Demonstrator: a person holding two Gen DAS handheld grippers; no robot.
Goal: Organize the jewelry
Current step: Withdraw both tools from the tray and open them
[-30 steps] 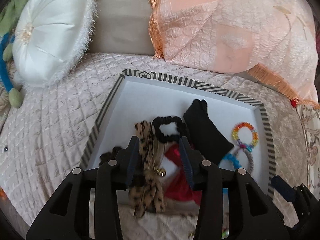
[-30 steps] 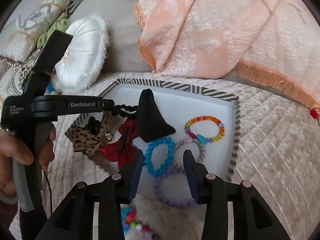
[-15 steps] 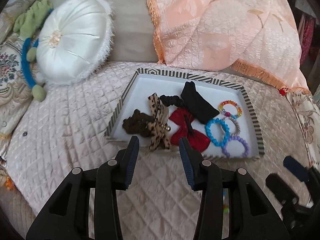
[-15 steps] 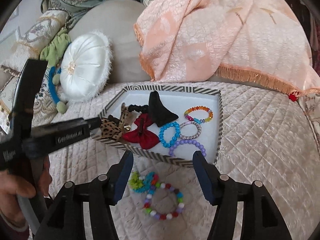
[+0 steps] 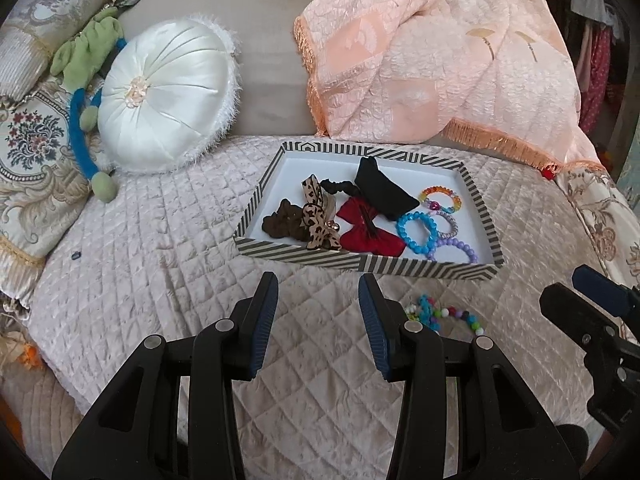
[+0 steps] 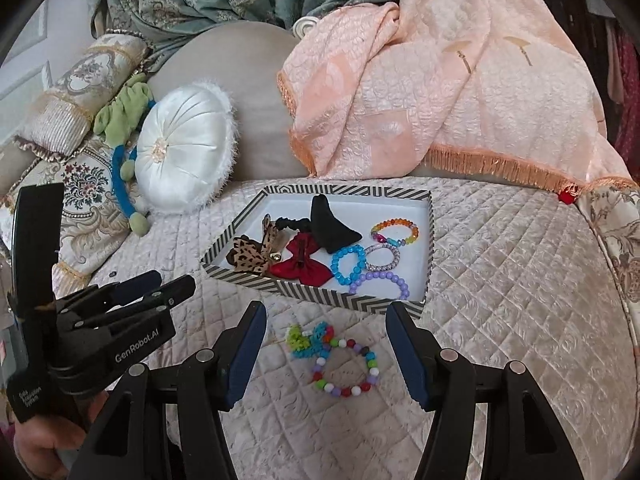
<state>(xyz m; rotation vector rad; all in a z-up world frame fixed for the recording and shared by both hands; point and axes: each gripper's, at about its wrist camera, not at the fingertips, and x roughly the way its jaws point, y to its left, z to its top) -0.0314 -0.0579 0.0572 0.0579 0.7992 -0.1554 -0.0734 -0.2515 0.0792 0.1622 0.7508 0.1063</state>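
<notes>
A striped tray (image 5: 304,257) (image 6: 320,296) on the quilted bed holds a leopard bow (image 5: 318,224), a red bow (image 6: 302,266), a black pouch (image 6: 330,228), scrunchies and several bead bracelets (image 6: 380,280). A multicolour bead bracelet (image 6: 346,368) with a green and blue tassel lies on the quilt in front of the tray; it also shows in the left wrist view (image 5: 444,314). My right gripper (image 6: 324,340) is open and empty just above that bracelet. My left gripper (image 5: 318,304) is open and empty in front of the tray.
A round white cushion (image 5: 168,96) and a green and blue plush (image 5: 86,80) lie at the back left. A peach fringed blanket (image 5: 440,64) is draped behind the tray. Patterned pillows (image 6: 80,184) line the left side.
Both grippers have pulled back from the tray toward the near side of the bed. The right gripper has opened wider, and the loose bracelet on the quilt has come into view.
</notes>
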